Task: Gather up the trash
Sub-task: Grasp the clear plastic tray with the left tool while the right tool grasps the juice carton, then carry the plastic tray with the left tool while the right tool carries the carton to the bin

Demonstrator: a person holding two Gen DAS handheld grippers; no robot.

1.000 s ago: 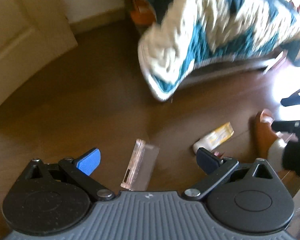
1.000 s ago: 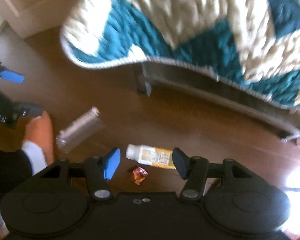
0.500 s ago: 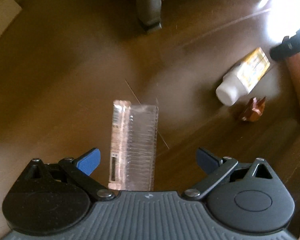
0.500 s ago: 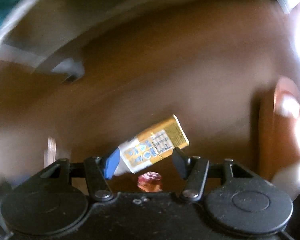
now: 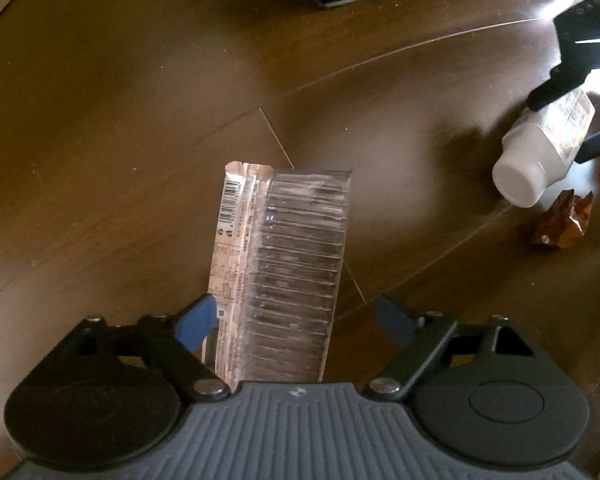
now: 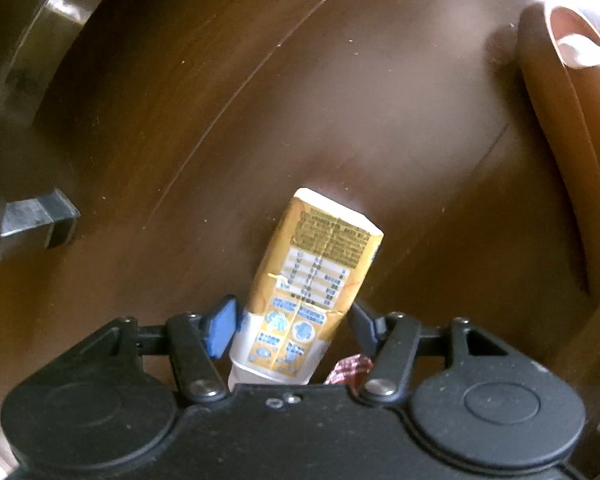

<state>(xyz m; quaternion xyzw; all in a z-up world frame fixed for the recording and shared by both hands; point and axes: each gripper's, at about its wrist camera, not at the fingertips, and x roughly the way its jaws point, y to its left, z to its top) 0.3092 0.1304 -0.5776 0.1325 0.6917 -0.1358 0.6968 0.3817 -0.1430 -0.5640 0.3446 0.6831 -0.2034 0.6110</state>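
Two grippers straddle floor litter for pickup: left gripper [image 5: 296,322], jaws closing, around the clear plastic tray [image 5: 296,272]; right gripper [image 6: 290,330], jaws spread, around the yellow-labelled bottle [image 6: 304,292].

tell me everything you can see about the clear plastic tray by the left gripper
The clear plastic tray is a long, ribbed, see-through biscuit-style insert, empty, with a flattened printed wrapper and barcode along its left edge. It lies flat on the dark wood floor, running lengthwise away from the camera. It sits between the fingers of the left gripper, whose jaws have just been closing; the left pad looks at its wrapper edge, the right pad stands apart from it.
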